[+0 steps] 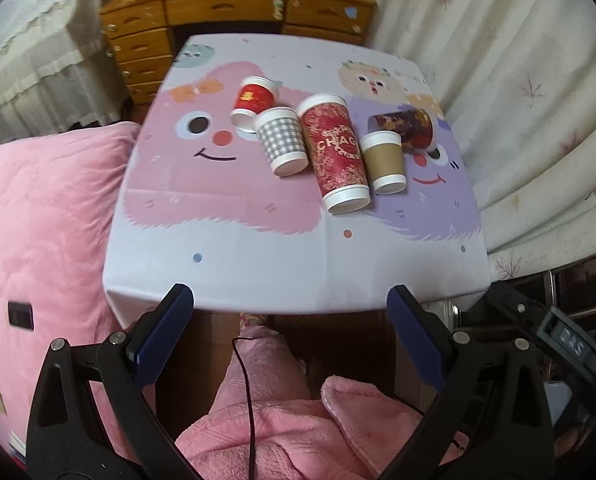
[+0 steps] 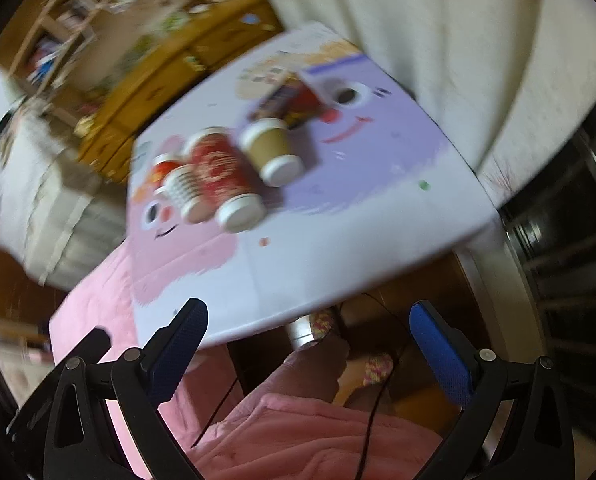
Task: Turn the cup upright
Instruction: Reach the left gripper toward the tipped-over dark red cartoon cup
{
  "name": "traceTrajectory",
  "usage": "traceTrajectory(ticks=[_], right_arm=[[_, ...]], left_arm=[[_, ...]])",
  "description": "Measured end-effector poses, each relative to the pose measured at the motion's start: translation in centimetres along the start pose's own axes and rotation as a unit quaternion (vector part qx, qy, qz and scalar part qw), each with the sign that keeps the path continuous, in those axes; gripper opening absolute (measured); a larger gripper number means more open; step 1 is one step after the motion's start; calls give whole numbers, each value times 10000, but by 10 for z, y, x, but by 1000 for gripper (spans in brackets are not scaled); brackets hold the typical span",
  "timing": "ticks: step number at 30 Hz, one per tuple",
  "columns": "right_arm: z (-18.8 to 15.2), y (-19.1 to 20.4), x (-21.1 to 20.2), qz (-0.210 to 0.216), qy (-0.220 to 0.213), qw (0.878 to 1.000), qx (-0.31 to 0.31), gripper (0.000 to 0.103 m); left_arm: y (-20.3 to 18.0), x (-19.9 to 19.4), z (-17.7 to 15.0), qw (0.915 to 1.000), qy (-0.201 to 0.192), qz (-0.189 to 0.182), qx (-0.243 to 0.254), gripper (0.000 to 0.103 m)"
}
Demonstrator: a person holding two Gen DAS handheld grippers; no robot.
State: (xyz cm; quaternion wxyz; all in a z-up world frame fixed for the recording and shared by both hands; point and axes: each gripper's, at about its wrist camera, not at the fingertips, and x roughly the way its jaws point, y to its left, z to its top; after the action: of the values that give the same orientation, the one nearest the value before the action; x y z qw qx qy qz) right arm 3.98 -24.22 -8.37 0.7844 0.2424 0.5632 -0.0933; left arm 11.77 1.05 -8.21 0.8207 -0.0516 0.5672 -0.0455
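Several paper cups lie on their sides on the table (image 1: 257,264): a small red cup (image 1: 253,98), a grey checked cup (image 1: 281,140), a tall red cup (image 1: 335,150), a brown cup (image 1: 384,160) and a dark patterned cup (image 1: 406,126). My left gripper (image 1: 289,296) is open and empty, held before the table's near edge. My right gripper (image 2: 308,312) is open and empty, also short of the near edge. The right wrist view is blurred and tilted; it shows the tall red cup (image 2: 221,172), the brown cup (image 2: 271,150) and the checked cup (image 2: 185,194).
A wooden desk with drawers (image 1: 233,12) stands behind the table. A cream curtain (image 1: 518,92) hangs at the right. A pink blanket (image 1: 45,208) lies at the left. A pink-clothed lap (image 1: 298,432) and a black cable (image 1: 249,400) are below the grippers.
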Motion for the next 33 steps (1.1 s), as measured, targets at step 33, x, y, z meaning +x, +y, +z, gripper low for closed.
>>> traceTrajectory(ticks=[33], right_arm=[[149,-28,117,-1541,466,9855,540,103]], left_arm=[[-224,228,218,9120,1512,384,3795,97]])
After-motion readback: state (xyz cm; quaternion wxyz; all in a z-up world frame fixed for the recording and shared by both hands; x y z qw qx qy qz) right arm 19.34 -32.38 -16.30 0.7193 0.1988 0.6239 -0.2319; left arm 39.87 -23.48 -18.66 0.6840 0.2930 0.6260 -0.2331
